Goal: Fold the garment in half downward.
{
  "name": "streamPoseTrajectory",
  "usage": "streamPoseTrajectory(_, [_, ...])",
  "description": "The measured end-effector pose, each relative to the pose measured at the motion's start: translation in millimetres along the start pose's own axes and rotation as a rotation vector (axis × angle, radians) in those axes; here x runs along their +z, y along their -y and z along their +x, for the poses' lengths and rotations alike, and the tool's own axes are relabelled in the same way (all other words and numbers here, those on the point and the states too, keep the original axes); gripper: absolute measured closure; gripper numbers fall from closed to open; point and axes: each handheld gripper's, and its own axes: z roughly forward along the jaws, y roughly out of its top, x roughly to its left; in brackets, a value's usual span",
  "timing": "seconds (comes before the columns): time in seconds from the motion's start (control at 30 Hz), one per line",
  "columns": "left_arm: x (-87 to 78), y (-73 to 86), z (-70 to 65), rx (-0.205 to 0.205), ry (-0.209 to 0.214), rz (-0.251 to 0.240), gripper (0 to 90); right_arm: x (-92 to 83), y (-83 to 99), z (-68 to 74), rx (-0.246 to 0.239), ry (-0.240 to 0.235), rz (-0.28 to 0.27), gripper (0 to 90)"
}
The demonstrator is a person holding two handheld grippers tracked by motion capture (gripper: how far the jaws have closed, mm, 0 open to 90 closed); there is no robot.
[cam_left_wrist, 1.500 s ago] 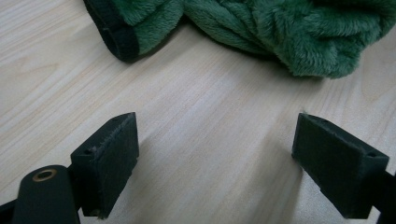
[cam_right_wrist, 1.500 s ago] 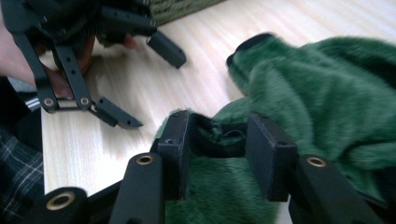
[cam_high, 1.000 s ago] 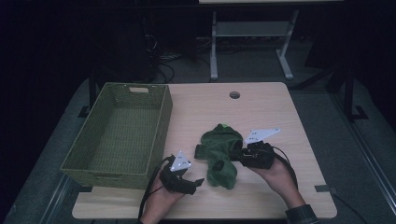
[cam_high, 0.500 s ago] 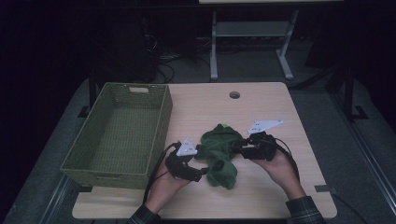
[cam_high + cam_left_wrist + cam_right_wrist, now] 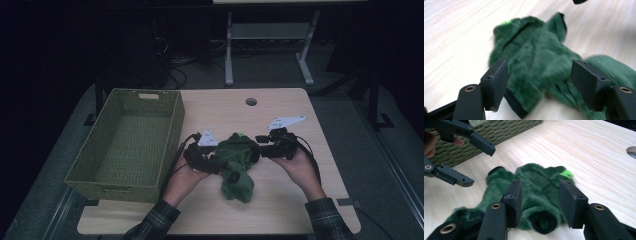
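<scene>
Green plush garment (image 5: 236,162) lies bunched mid-table (image 5: 280,210) beside the basket (image 5: 127,142). Right gripper (image 5: 540,195) has just spread, letting go; left gripper (image 5: 537,80) has been narrowing around it, not yet pinching: likely a handover.

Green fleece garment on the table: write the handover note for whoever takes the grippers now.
Left gripper: jaws just closing, astride the green fleece garment, not yet pinching.
Right gripper: jaws just opening, garment between them, no grip.
Garment lies crumpled on the table, between both grippers.
Woven basket beside it holds nothing.
Done: nothing in the basket.
Left: probably grip the garment and move it to the basket.
</scene>
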Motion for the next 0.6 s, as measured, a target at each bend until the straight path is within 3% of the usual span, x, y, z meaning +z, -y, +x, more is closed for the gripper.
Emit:
streamPoseTrajectory(0.13, [10.5, -9.3, 10.8, -0.001, -0.020, 0.015, 36.3, 9.1, -6.1, -13.4, 0.010, 0.029, 0.011, 54.2])
streamPoseTrajectory(0.23, [24.3, -13.8, 24.6, -0.016, -0.032, 0.031, 40.7, 19.8, -5.7, -22.6, 0.021, 0.047, 0.049, 54.1])
streamPoseTrajectory(0.6, [63.1, -6.2, 57.3, -0.074, -0.043, 0.114, 50.9, 58.6, 12.5, -49.5, 0.060, 0.074, 0.156, 54.6])
